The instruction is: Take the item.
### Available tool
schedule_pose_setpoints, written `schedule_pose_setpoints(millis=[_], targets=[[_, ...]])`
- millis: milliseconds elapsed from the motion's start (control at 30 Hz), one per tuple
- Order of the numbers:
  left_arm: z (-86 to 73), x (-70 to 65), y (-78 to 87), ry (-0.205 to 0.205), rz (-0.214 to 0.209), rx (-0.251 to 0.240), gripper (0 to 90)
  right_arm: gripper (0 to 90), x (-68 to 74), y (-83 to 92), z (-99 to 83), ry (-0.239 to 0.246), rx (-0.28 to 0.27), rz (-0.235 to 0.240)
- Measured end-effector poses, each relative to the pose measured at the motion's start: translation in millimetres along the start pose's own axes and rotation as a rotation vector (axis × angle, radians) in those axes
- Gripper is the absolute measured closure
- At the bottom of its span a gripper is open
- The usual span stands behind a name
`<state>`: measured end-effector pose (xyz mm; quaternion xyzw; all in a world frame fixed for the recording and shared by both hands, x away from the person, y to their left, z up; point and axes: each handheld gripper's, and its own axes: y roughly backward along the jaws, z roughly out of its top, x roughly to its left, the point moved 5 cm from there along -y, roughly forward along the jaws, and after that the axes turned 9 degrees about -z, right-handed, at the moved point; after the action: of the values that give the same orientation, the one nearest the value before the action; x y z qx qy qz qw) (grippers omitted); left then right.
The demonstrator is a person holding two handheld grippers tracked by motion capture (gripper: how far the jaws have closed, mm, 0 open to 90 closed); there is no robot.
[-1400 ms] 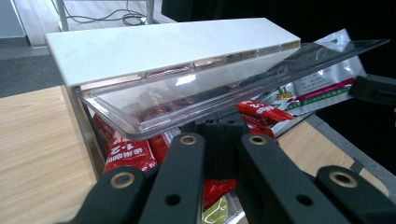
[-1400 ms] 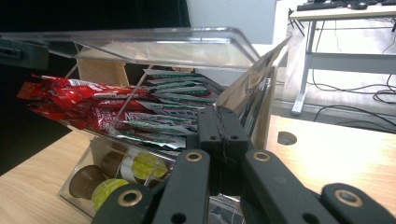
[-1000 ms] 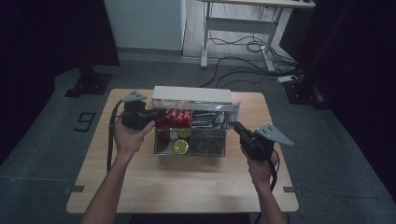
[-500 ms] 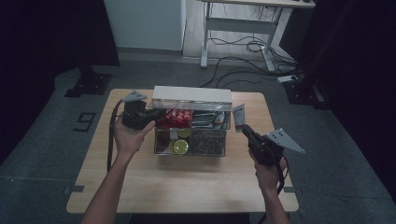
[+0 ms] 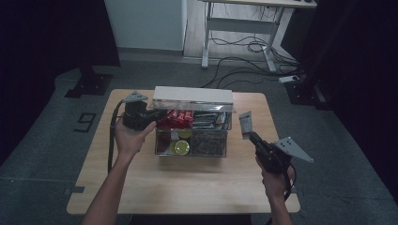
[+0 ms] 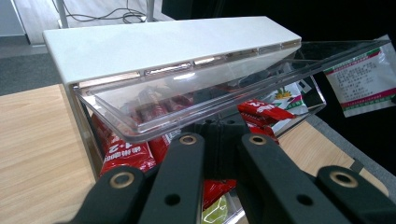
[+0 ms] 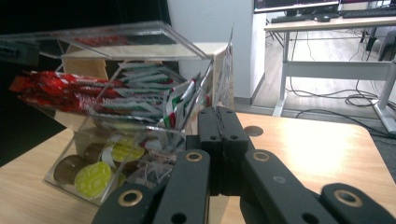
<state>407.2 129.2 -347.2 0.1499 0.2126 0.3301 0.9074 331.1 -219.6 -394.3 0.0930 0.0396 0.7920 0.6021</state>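
While held aloft beside clear box point(image 5: 191, 136) on bench point(image 5: 187, 183): thin sachet point(image 5: 245, 124), pinched edge-on in right gripper point(image 5: 248, 135) jaws. Light, floppy, likely slippery; best gripped at sealed edge. Left gripper point(image 5: 157, 116) jaws closed at box lid point(image 6: 187, 88); grip uncertain.

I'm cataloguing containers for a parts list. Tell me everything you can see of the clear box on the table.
The clear box looks like transparent plastic with a white top panel and a clear hinged lid raised open. It stands upright mid-table. Its upper level holds red packets and green-and-white sachets; the lower holds round capsules, some yellow-green, some brown. The left tongs reach its left end at the lid; whether they touch is unclear.
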Motion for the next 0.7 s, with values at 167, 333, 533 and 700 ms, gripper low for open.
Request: schedule_pose_setpoints(millis=[167,333,533,700], targets=[[0.1,-0.1,0.1,0.0,0.002,0.002,89.6,89.9,-2.9,0.9,-10.4,0.01,0.024,-0.009],[0.1,-0.3,0.1,0.0,0.003,0.003,89.5,89.9,-8.1,0.5,-21.0,0.004,0.046,-0.014],[0.7,-0.3,1.4,0.001,0.005,0.005,89.5,89.9,-15.6,-0.5,-38.4,-0.007,0.08,-0.027],[0.6,-0.3,1.4,0.001,0.006,0.003,89.4,89.9,-19.7,-4.4,-56.0,-0.014,0.113,-0.034]])
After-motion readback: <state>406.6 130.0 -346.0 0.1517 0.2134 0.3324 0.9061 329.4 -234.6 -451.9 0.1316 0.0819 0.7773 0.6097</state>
